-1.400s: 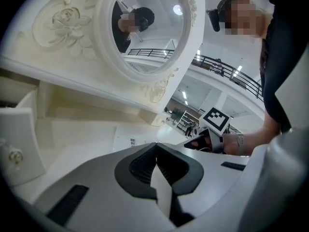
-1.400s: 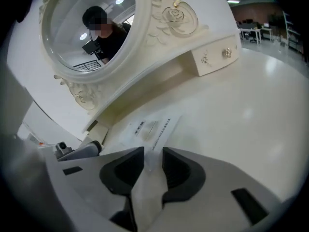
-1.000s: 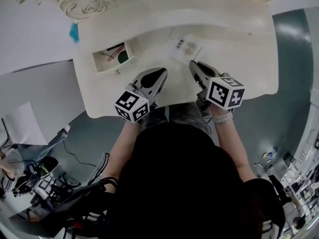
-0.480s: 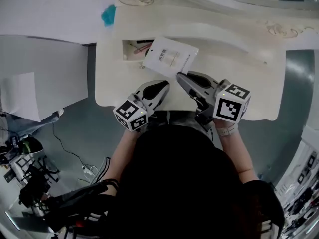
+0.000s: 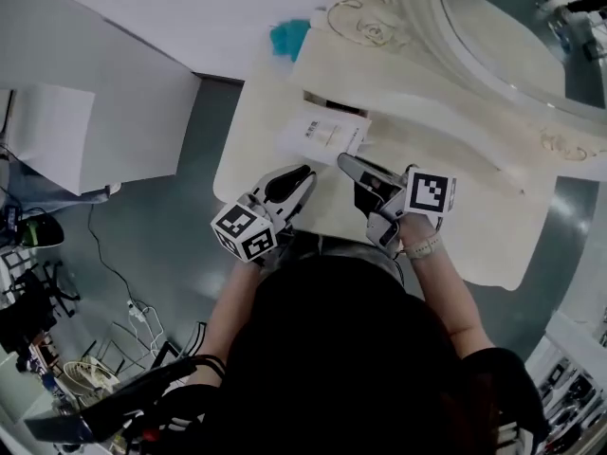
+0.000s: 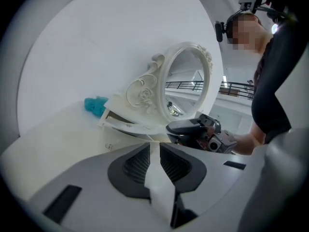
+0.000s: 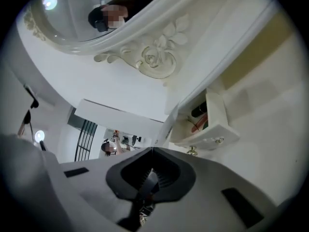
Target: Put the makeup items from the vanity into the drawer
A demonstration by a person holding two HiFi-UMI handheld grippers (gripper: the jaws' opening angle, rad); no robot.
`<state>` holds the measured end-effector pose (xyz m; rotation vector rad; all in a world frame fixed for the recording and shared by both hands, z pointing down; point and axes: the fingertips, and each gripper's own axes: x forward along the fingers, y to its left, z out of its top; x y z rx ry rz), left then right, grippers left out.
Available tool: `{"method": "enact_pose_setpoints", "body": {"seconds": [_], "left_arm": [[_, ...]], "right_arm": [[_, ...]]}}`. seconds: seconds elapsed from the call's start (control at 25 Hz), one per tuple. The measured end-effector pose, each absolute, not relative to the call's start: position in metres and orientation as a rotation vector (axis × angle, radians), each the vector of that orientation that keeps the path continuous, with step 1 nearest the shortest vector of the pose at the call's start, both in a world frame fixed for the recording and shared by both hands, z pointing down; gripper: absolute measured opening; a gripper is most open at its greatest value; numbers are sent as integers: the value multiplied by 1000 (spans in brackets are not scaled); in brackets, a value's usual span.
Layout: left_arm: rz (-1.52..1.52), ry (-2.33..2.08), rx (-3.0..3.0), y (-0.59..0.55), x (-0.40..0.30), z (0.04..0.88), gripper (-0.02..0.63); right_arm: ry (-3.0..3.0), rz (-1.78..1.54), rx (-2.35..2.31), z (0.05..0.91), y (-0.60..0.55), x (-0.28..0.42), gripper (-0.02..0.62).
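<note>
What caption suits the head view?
Right tongs hold a white packet at the vanity's open drawer; left tongs hover alongside.

From the head view, the packet (image 5: pixel 324 136) covered almost all of the open drawer (image 7: pixel 217 115), and its print was too small to read. One corner of the packet was hidden between the closed jaws of the right tongs (image 5: pixel 344 159). Inside the drawer, a dark thing (image 7: pixel 199 111) and a red thing (image 7: pixel 199 124) were too small to identify. The mirror (image 5: pixel 503 27) was cut off by the picture's top edge. The person (image 5: pixel 332 349) hid the near edge of the bench (image 5: pixel 474 226). A teal thing (image 5: pixel 289 38) was too blurred to name.
</note>
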<state>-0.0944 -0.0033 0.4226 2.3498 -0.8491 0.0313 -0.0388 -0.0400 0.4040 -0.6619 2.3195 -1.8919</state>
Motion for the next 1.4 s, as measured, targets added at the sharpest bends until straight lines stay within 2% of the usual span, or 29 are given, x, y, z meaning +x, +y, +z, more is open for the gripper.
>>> {"method": "enact_pose_setpoints", "body": {"seconds": [0.16, 0.2, 0.24, 0.28, 0.4, 0.48, 0.56, 0.72, 0.8, 0.88, 1.0, 1.12, 1.24, 1.4], "left_arm": [[6, -853, 2346, -17, -103, 420, 61], [5, -847, 2348, -20, -104, 419, 61], [7, -837, 2349, -22, -103, 419, 61], [10, -825, 2351, -24, -102, 418, 61], [40, -773, 2366, -29, -96, 420, 61], [74, -743, 2382, -30, -92, 421, 61], [105, -728, 2404, -32, -89, 421, 61], [125, -723, 2438, -36, -88, 419, 61], [132, -724, 2448, -39, -88, 418, 61], [161, -734, 2462, -42, -88, 419, 61], [200, -761, 2470, -46, -89, 422, 61], [193, -782, 2463, -49, -91, 421, 60], [189, -806, 2456, -52, -96, 422, 60], [180, -823, 2453, -57, -99, 421, 61]], "right_arm": [[2222, -1971, -807, 421, -57, -31, 39], [2226, -1965, -809, 419, -58, -30, 97], [2240, -1958, -798, 417, -58, -30, 201], [2259, -1953, -785, 415, -57, -30, 230], [2373, -1965, -795, 416, -43, -29, 242], [2567, -1898, -947, 425, -32, -18, 241], [2886, -1589, -1196, 425, -29, -3, 241], [3582, -483, -1535, 417, -41, 9, 234], [3770, 44, -1518, 417, -52, 3, 182], [3873, 357, -1353, 418, -58, -9, 148], [3973, 630, -1084, 423, -58, -26, 116], [3960, 744, -1047, 424, -65, -34, 41], [3967, 739, -1036, 425, -76, -39, 25], [4078, 947, -894, 443, -88, -42, 21]]}}
